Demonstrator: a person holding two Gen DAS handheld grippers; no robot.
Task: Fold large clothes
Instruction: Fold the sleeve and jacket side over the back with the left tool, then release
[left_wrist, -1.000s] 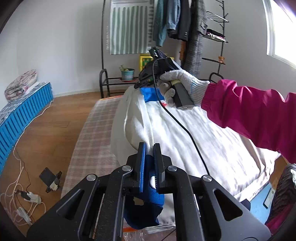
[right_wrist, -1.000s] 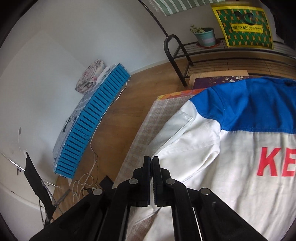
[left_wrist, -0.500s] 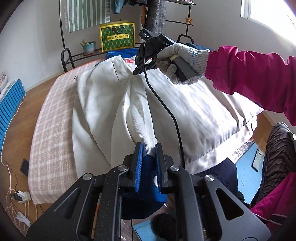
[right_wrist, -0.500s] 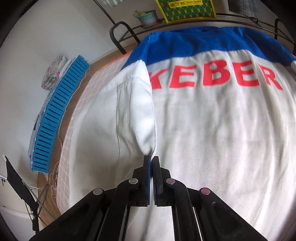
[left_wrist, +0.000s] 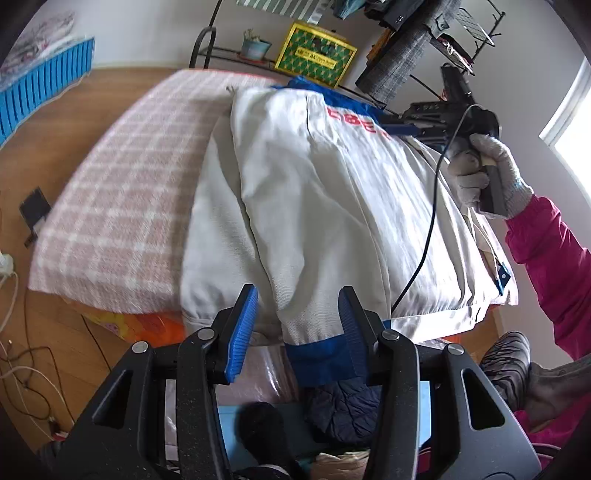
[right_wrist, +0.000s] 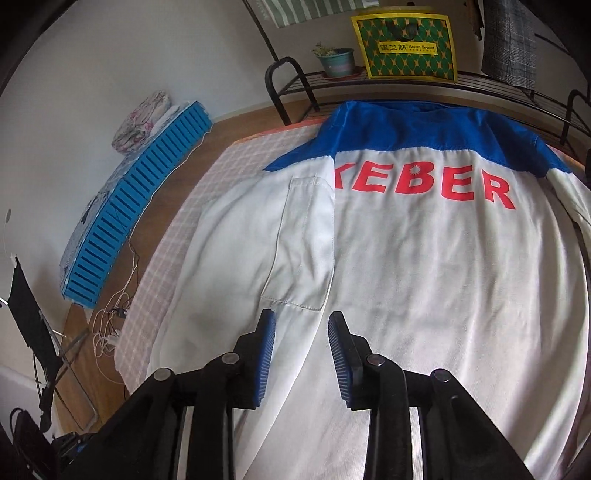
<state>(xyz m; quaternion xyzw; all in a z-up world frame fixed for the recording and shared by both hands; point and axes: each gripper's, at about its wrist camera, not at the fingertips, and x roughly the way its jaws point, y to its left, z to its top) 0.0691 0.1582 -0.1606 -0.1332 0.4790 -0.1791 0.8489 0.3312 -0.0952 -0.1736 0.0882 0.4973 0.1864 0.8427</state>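
A white jacket with a blue yoke and red letters lies back up on the checked pink cover. Its left side and sleeve are folded over the back. In the left wrist view the sleeve runs down to a blue cuff hanging between the opening jaws of my left gripper. The left pad stands clear of the cloth. My right gripper hovers over the jacket's middle, jaws opening, nothing between them. A gloved hand holds the right gripper over the far shoulder.
Behind the bed stands a black rack with a potted plant and a yellow-green bag. A blue slatted mat and cables lie on the wood floor at left. Dark clothes sit below the bed's near edge.
Both grippers have opened and let go of the sleeve cloth. The sleeve now lies folded across the jacket's back. My right gripper moved right over the jacket; the left sank toward the bed's edge.
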